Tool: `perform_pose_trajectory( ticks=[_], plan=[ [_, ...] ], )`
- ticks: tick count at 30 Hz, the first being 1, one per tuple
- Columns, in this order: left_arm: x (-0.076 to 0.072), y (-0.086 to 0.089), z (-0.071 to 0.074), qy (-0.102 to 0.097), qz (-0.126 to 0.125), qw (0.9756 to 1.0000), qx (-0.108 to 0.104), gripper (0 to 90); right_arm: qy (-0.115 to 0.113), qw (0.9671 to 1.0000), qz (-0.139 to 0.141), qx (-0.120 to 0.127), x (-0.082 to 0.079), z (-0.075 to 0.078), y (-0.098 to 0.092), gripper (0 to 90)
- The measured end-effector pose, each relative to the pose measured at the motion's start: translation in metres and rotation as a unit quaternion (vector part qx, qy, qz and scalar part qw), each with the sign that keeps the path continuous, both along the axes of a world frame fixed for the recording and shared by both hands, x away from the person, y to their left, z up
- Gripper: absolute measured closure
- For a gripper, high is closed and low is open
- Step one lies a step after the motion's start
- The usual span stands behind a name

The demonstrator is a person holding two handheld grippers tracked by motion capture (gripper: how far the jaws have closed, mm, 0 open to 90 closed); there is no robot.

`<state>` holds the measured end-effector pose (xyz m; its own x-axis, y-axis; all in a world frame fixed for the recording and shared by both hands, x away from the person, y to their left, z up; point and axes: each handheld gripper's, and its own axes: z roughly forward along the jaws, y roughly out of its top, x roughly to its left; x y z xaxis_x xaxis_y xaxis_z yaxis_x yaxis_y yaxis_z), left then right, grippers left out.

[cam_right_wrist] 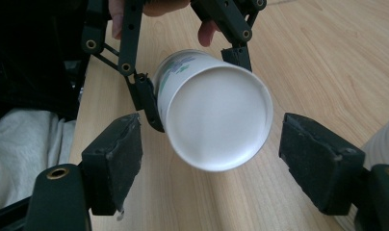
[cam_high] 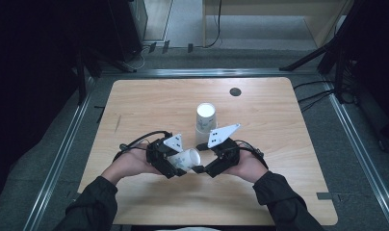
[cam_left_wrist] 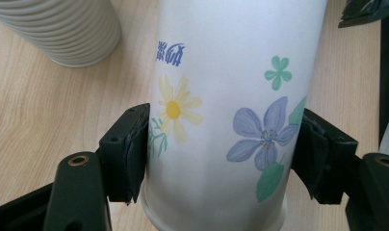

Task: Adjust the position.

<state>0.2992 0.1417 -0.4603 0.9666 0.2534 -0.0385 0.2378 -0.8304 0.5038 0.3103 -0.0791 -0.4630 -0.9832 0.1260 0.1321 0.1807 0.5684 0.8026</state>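
Holding the paper cup [cam_high: 185, 159] on its side just above the table [cam_high: 135, 106], I keep it level between my two hands so that its open mouth faces my right claw [cam_high: 202, 168] and can be met end-on. My left claw [cam_high: 175, 166] has the cup by its flowered wall near the base: in the left gripper view both pads [cam_left_wrist: 135, 149] press flat against the printed paper, one on each side, so that claw is closed firmly on the cup and carries its whole weight. I think gripping it low on the body like this leaves the rim free for the other hand. My right claw stands wide apart, its two black pads [cam_right_wrist: 113, 159] either side of the cup's white mouth with clear gaps on both sides; it touches nothing and holds nothing, only lines up with the rim. Beyond my hands, near the middle of the table, stands the stack of cups [cam_high: 205, 118], upright with its mouth up, apart from the cup I hold; its ribbed side shows at the top left of the left gripper view. I judge this one is on its way either from that stack or towards it, and the sideways hold suits a handover.
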Motion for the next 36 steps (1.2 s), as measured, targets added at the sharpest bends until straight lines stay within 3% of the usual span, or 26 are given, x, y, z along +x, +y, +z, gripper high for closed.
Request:
perform_pose_trajectory(
  ticks=[5,10,17,20,26,28,30,36],
  plan=[
    [-0.005,-0.007,0.000,-0.002,-0.012,0.9996,0.024,29.0,0.002,0.9999,0.010,-0.007,-0.001,-0.004,0.004,23.9],
    [-0.009,-0.011,0.001,0.017,-0.032,0.9991,0.022,29.0,-0.004,0.9995,0.027,-0.017,-0.005,-0.008,0.011,24.8],
    [-0.009,-0.012,-0.001,0.018,-0.033,0.9990,0.026,29.0,-0.005,0.9989,0.042,-0.020,-0.007,-0.008,0.015,34.0],
    [-0.009,-0.012,-0.001,0.026,-0.035,0.9988,0.023,29.2,0.006,0.9987,0.044,-0.024,-0.007,-0.008,0.015,34.8],
    [-0.008,-0.010,-0.002,0.023,-0.035,0.9990,0.015,26.8,0.003,0.9987,0.043,-0.027,-0.007,-0.006,0.015,35.2],
    [-0.007,-0.009,-0.002,0.028,-0.030,0.9991,0.008,25.2,0.007,0.9987,0.043,-0.025,-0.007,-0.005,0.015,35.2],
    [-0.006,-0.006,-0.003,0.024,-0.017,0.9995,0.005,17.3,0.006,0.9991,0.040,-0.017,-0.006,-0.002,0.011,35.2],
    [-0.003,0.002,0.002,0.018,0.005,0.9996,-0.020,13.4,0.008,0.9996,0.027,-0.001,-0.003,0.004,0.004,35.1]
  ],
)
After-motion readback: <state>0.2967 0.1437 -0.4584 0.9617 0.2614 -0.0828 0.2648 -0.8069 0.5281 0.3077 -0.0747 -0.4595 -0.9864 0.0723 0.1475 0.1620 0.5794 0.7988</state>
